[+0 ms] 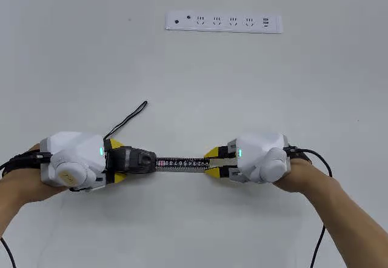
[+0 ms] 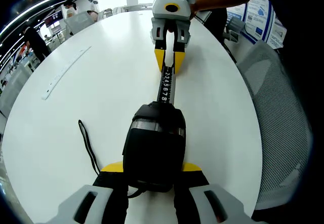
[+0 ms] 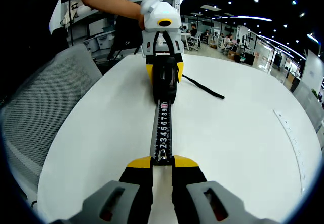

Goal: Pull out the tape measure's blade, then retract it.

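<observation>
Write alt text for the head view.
The left tool clamps a black tape measure while the right tool pinches the tip of its partly drawn blade over a white table. A white power strip lies beyond.

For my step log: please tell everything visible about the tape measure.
The tape measure has a black, plastic-looking case with a black wrist strap trailing on the white table. The left gripper clamps the case; the right gripper pinches the end of its blade, pulled out a short way, numbers up.
</observation>
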### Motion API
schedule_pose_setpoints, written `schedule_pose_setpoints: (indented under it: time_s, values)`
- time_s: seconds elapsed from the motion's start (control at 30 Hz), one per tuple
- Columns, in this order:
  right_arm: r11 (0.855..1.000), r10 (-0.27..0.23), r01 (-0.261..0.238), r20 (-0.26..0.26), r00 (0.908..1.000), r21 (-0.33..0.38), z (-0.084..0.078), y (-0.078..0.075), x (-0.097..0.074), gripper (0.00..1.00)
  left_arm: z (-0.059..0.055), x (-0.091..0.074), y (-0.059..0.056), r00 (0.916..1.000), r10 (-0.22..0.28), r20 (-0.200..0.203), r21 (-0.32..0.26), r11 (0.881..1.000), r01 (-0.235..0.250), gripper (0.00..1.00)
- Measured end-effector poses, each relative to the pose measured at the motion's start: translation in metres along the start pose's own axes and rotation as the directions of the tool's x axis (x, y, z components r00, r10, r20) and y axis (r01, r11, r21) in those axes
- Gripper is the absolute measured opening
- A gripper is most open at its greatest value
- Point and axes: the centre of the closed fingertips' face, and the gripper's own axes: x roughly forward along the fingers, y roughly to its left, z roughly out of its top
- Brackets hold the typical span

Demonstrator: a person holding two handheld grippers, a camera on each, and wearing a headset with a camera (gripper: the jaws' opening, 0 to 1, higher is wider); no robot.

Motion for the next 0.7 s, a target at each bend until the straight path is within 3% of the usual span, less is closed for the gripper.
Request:
schedule_pose_setpoints:
  time_s: [0.7]
  values:
    - [1.000, 0.002, -0.002, -0.002, 1.0000, 0.016, -0.017, 0.004, -0.017, 0.11, 0.003, -0.002, -0.002, 1.0000, 0.001, -0.003, 0.003, 1.000, -0.001, 0.31]
